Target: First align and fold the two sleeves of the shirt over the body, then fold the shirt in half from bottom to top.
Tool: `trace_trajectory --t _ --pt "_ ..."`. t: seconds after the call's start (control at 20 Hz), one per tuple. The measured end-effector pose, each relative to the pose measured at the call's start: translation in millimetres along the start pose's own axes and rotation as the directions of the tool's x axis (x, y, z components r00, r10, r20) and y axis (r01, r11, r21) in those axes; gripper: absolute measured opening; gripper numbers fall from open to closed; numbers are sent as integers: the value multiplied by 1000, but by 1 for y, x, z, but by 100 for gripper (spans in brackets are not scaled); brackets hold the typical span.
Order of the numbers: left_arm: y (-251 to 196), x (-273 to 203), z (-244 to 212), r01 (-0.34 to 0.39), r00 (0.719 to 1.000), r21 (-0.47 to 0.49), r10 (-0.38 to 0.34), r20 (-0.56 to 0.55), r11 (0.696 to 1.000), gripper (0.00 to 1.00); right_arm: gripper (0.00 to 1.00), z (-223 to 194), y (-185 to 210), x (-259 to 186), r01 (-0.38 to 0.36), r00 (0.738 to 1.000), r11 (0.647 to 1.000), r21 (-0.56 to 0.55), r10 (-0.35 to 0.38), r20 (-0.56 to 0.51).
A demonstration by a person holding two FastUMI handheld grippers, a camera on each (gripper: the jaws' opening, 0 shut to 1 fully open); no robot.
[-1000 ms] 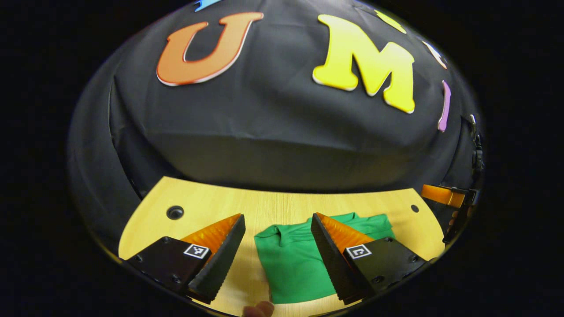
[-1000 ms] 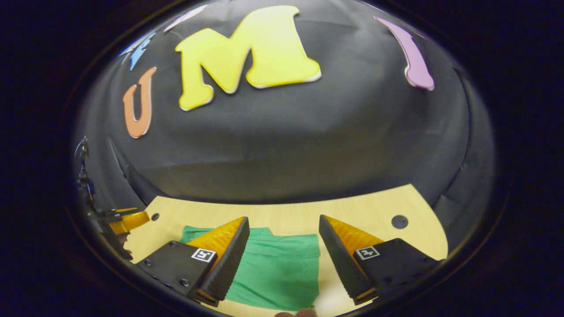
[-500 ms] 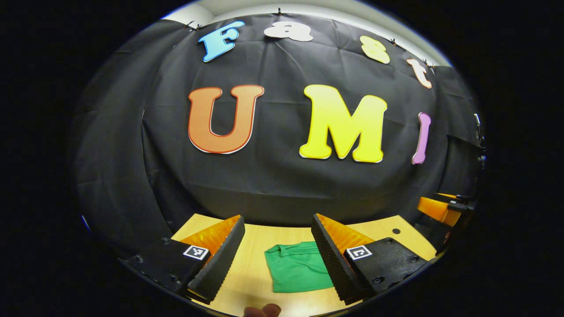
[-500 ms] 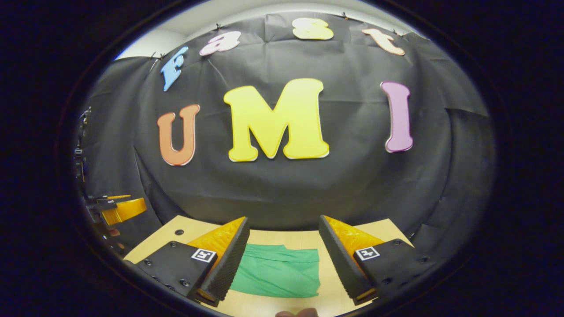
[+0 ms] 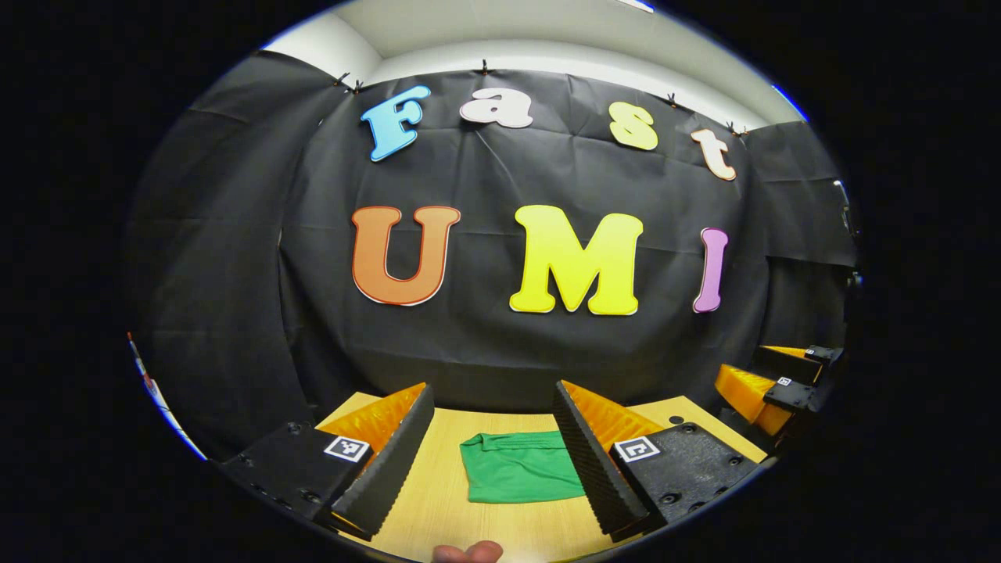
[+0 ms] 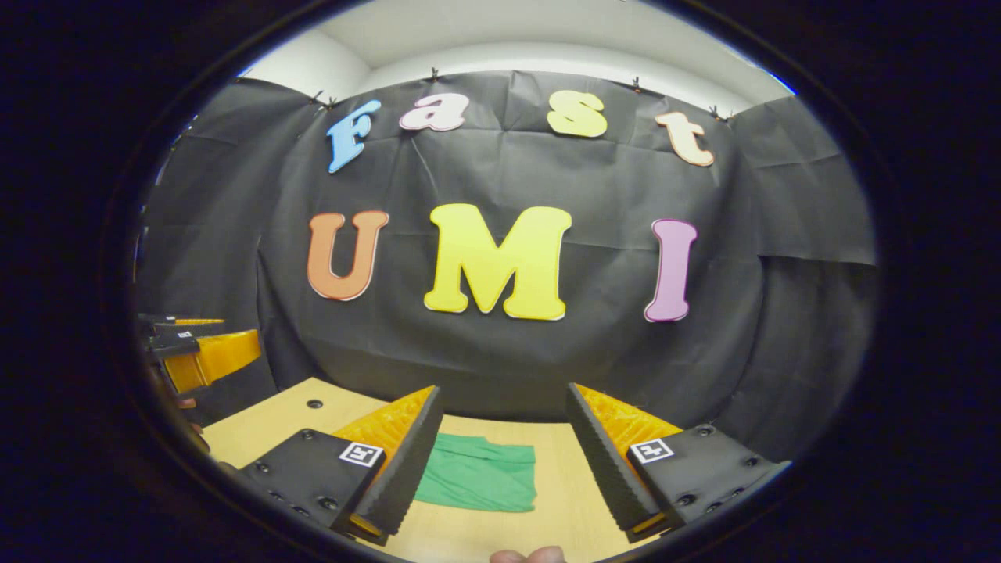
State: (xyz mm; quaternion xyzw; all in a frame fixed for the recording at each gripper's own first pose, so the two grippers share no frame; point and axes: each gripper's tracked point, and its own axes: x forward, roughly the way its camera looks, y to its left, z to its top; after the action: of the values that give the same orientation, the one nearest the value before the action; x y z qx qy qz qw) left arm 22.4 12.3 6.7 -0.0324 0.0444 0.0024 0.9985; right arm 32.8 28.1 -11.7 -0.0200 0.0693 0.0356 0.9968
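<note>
— Shirt (image 5: 520, 471): green, folded to a compact flat rectangle, lying on the wooden table (image 5: 438, 500). Collar edge faces the booth wall. Confirm from your side?

— Confirmed. In the right gripper view the shirt (image 6: 477, 483) lies flat on the table (image 6: 266, 426), partly behind one finger. Nothing touches it.

— Left gripper (image 5: 493, 407): jaws wide apart, nothing between them; held above and short of the shirt.

— Right gripper (image 6: 503, 407): same, jaws spread wide and empty, clear of the cloth. The left gripper also appears at the far left edge (image 6: 199, 356), off the table.

— Noted. Fingertip (image 5: 468, 552) visible at the bottom edge of the left gripper view.
</note>
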Motion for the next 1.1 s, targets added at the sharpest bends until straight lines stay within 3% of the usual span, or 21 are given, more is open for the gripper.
trace_trajectory --t 0.05,0.45,1.1 --pt "-5 -5 -1 6 1000 2 -6 4 1000 98 94 -2 6 -8 -12 1000 1000 10 12 0" --pt "-27 -16 6 50 999 31 -50 18 998 98 94 5 26 -27 -65 997 998 -17 65 48" --pt "-17 -17 14 37 999 36 -38 26 999 98 94 1 27 -26 -57 998 998 21 56 24"
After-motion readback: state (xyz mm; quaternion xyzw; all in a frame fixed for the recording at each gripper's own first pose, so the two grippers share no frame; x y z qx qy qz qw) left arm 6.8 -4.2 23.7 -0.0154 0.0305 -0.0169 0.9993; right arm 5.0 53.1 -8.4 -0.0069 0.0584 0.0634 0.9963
